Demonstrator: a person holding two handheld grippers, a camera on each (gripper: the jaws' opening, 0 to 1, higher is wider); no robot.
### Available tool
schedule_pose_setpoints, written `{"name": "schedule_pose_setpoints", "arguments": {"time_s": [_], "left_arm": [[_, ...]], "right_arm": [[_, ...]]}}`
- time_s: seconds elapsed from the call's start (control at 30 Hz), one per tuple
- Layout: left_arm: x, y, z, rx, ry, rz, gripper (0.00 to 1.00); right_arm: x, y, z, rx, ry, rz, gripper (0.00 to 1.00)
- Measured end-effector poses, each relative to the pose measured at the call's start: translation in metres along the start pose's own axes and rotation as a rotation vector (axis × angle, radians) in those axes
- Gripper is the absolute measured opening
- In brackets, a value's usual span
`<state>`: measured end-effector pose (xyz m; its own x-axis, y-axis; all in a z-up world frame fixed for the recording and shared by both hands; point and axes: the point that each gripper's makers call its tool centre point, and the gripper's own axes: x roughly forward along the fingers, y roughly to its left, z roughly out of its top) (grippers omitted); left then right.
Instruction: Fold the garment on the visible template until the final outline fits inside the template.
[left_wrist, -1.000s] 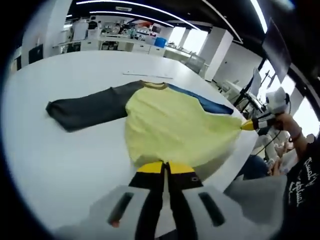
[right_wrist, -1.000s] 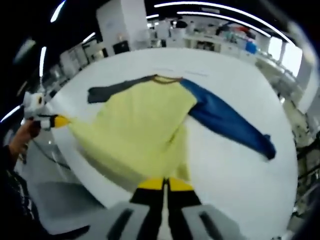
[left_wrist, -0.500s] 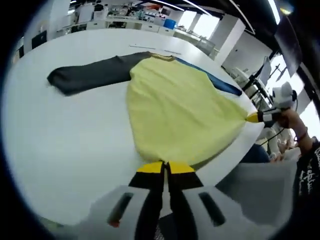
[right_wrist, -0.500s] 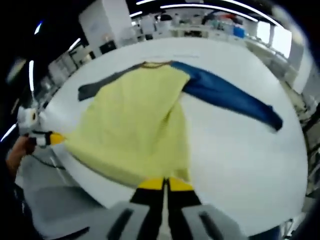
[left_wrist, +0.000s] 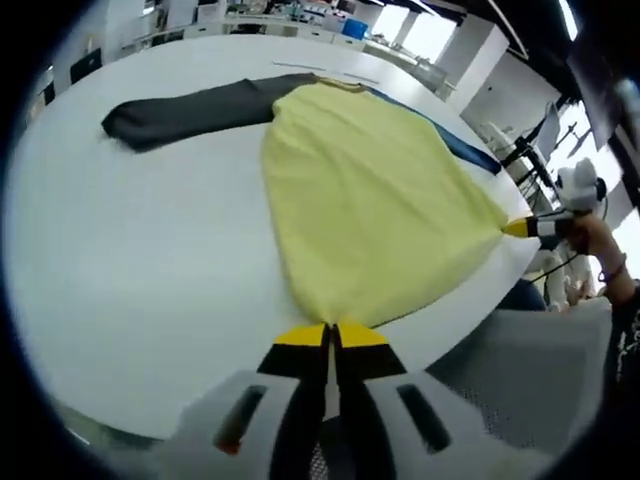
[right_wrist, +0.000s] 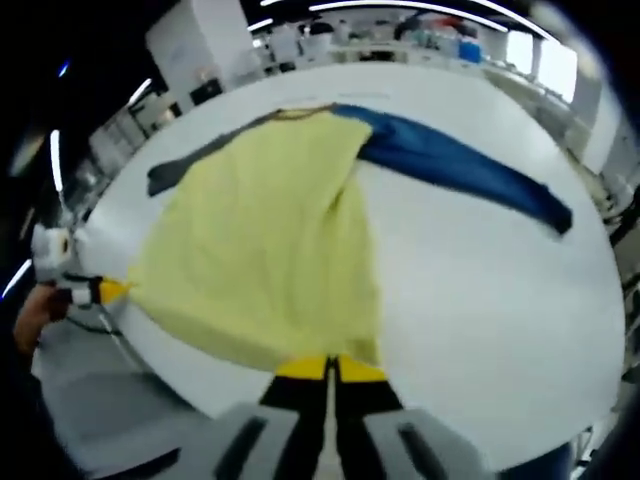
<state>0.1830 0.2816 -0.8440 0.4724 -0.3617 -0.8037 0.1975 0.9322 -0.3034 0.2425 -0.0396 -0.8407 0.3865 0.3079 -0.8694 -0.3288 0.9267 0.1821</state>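
While pinched, garment (left_wrist: 370, 200) before hand-held gripper (left_wrist: 331, 334).

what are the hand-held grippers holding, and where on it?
Both hold the yellow shirt by its bottom hem: left hand-held gripper at one corner, right hand-held gripper at the other.

You see a soft matt cloth garment (left_wrist: 370, 190), its yellow body lightly rippled, its grey sleeve (left_wrist: 190, 108) at upper left and blue sleeve (right_wrist: 460, 165) at upper right. It lies on a smooth white table (left_wrist: 130, 270) with a faint sheen.
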Motion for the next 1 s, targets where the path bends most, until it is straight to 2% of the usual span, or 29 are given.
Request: {"name": "schedule_pose_setpoints", "arguments": {"time_s": [0.2, 0.27, 0.37, 0.47, 0.5, 0.63, 0.83, 0.9, 1.0], "left_arm": [[-0.001, 0.000, -0.001, 0.005, -0.006, 0.005, 0.00], [-0.003, 0.001, -0.002, 0.015, -0.005, 0.012, 0.02], [-0.006, 0.006, 0.001, 0.020, -0.024, 0.024, 0.10], [-0.013, 0.007, 0.010, 0.028, -0.067, 0.032, 0.20], [-0.015, 0.009, 0.014, 0.046, -0.088, 0.034, 0.21], [-0.015, 0.013, 0.022, 0.068, -0.105, 0.027, 0.24], [-0.006, 0.017, 0.027, 0.133, -0.089, 0.039, 0.22], [-0.002, 0.017, 0.028, 0.140, -0.086, 0.014, 0.22], [0.004, 0.018, 0.026, 0.139, -0.056, -0.006, 0.15]], "right_arm": [[-0.002, 0.001, 0.000, -0.011, -0.003, 0.004, 0.00], [-0.007, -0.003, 0.003, -0.047, -0.010, -0.013, 0.00], [-0.014, -0.011, 0.004, -0.102, -0.003, -0.052, 0.08], [-0.021, -0.017, 0.012, -0.125, -0.034, -0.064, 0.16], [-0.020, -0.021, 0.012, -0.123, -0.033, -0.062, 0.17], [-0.013, -0.028, 0.016, -0.136, -0.041, -0.049, 0.16], [-0.001, -0.028, 0.011, -0.137, -0.021, -0.032, 0.12], [0.001, -0.028, 0.011, -0.133, -0.014, -0.031, 0.11], [0.002, -0.028, 0.008, -0.126, -0.005, -0.033, 0.10]]}}
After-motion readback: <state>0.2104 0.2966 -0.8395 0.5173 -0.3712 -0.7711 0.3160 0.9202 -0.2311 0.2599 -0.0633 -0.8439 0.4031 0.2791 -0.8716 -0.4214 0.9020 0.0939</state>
